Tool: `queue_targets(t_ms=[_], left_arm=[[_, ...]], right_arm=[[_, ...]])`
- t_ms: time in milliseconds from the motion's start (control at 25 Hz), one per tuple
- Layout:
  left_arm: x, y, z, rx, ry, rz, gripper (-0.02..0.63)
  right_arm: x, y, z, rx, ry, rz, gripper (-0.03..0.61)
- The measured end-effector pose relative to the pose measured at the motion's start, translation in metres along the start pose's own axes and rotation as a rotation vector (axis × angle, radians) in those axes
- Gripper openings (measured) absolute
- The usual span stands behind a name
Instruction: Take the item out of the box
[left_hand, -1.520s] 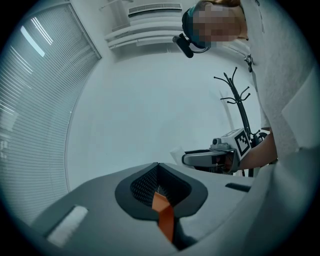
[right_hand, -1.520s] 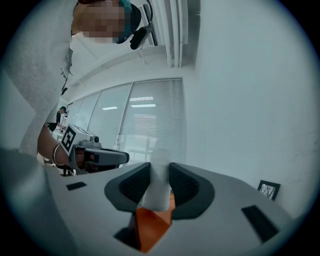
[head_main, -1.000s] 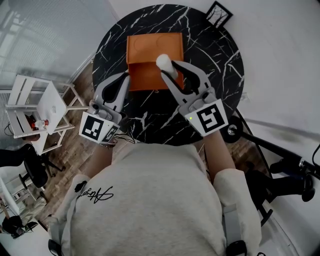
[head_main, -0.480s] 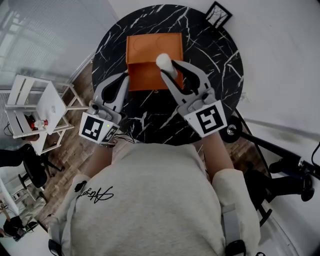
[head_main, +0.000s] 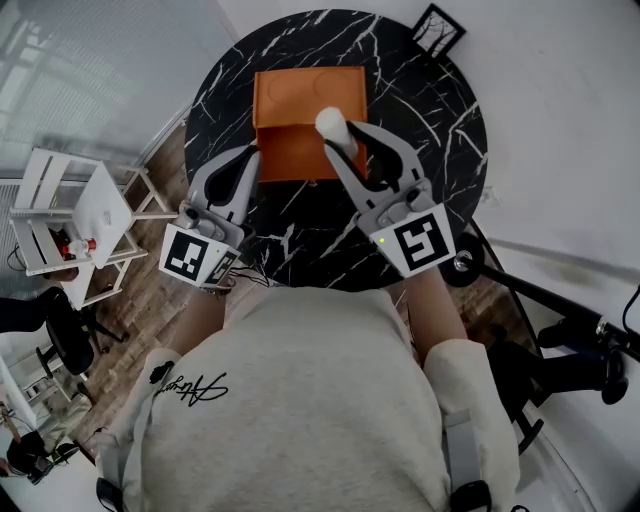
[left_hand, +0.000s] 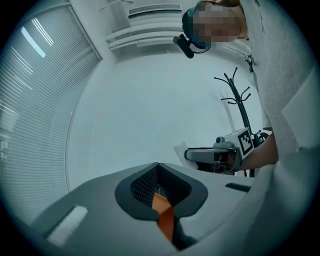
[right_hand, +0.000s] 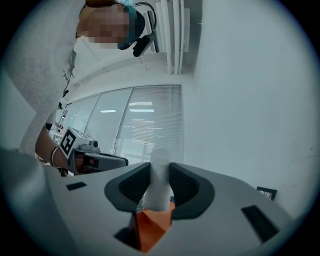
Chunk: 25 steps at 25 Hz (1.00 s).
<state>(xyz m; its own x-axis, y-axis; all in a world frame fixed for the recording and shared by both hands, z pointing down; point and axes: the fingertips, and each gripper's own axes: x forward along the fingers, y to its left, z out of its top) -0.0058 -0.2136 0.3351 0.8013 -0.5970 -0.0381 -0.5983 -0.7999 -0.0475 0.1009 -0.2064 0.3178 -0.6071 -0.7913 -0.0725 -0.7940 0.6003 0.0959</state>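
1. The white cylindrical item (head_main: 331, 123) is clamped between the jaws of the right hand-held gripper (head_main: 338, 136). It is held over the open orange box (head_main: 290, 155) and seems lifted free.
2. The left hand-held gripper (head_main: 249, 160) is closed on the box's left wall, steadying it on the black marbled surface (head_main: 420, 100).
3. Since a second ago, the item has edged only slightly rightward; the box hasn't moved.

Box (head_main: 305, 100) on table (head_main: 430, 150); left gripper (head_main: 250, 158) at its left edge; right gripper (head_main: 343, 142) with item (head_main: 327, 121) apparently above box.
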Motion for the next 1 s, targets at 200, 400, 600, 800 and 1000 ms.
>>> queue_targets(t_ms=[200, 400, 600, 800, 1000], left_arm=[[-0.0006, 0.0004, -0.0002, 0.0, -0.002, 0.002, 0.003], [-0.0004, 0.0012, -0.0016, -0.002, -0.001, 0.002, 0.003], [0.0005, 0.0025, -0.0016, -0.002, -0.001, 0.002, 0.003], [0.0008, 0.0025, -0.0004, -0.003, -0.004, 0.0, 0.003], [0.0016, 0.0017, -0.0014, 0.0, 0.0, -0.001, 0.003]], right_arm=[[-0.0002, -0.0006, 0.0004, -0.001, -0.004, -0.005, 0.117], [0.0006, -0.0004, 0.0007, 0.0, -0.008, -0.004, 0.117], [0.0015, -0.0005, -0.0006, -0.002, -0.001, -0.004, 0.117], [0.0013, -0.0006, 0.0008, -0.004, -0.003, -0.008, 0.117], [0.0007, -0.0012, 0.0009, -0.008, -0.007, -0.009, 0.117]])
